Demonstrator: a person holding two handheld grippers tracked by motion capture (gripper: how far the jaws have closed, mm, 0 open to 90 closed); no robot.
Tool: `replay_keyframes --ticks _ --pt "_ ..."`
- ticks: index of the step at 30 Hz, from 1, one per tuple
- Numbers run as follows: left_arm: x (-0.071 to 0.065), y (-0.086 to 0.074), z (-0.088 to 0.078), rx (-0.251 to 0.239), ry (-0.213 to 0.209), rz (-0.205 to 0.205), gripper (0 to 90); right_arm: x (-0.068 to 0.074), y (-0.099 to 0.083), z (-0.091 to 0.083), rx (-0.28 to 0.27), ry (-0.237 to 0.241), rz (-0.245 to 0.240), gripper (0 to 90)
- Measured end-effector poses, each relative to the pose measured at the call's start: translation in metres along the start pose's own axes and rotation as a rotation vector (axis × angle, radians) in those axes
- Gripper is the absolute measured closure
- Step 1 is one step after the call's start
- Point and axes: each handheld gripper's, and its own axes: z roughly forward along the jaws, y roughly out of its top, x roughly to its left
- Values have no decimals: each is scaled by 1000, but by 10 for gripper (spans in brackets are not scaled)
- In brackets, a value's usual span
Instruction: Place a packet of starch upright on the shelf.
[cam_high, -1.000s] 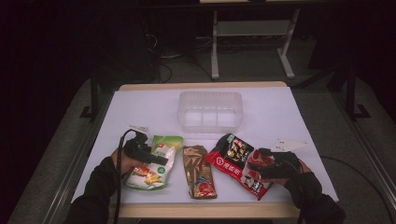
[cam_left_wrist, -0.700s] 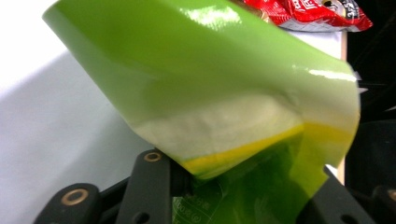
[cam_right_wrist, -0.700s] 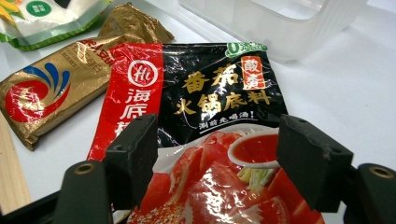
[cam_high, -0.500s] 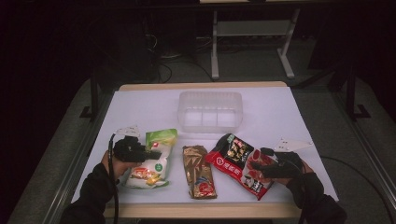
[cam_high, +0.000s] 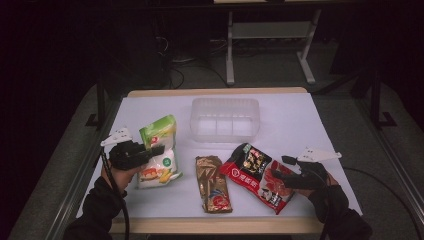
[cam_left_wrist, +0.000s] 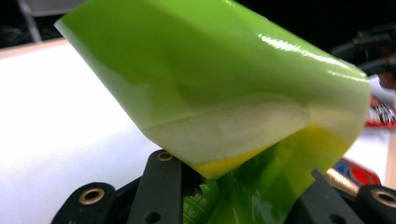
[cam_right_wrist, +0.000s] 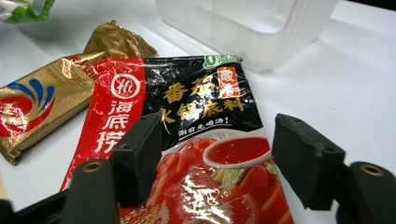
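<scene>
Black tongs (cam_high: 159, 149), brass-ringed screw holes, grey plates, dark sleeves.

Glossy plastic green pouch (cam_left_wrist: 224, 84), crinkled gold foil packet (cam_right_wrist: 42, 107)

A glossy green and white snack bag (cam_left_wrist: 224, 88) looms close, its crumpled lower end pinched between the left gripper (cam_left_wrist: 233, 196)'s two black jaws at the bottom edge. Behind it lies a white table (cam_left_wrist: 56, 116), with a red packet (cam_left_wrist: 380, 112) at far right.
</scene>
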Motion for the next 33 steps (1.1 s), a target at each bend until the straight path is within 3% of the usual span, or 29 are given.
replay_keyframes --ticks 1,7,8,13,24,33 --pt "-3 3 -2 -31 19 7 721 -1 0 -1 -14 -8 2 335" --pt "-11 12 -8 -77 75 36 721 -2 0 -5 -36 -8 -21 367" --pt "-13 14 -9 -94 98 24 721 -1 0 -5 -39 -21 -29 367" --pt "-18 18 -9 -108 154 53 723 -2 0 -7 -59 -45 -58 370" --pt "-22 32 0 -170 144 29 724 -1 -2 -6 -54 -76 -87 379" --pt "-31 57 18 -186 138 47 724 -1 -4 -6 -61 -87 -88 371"
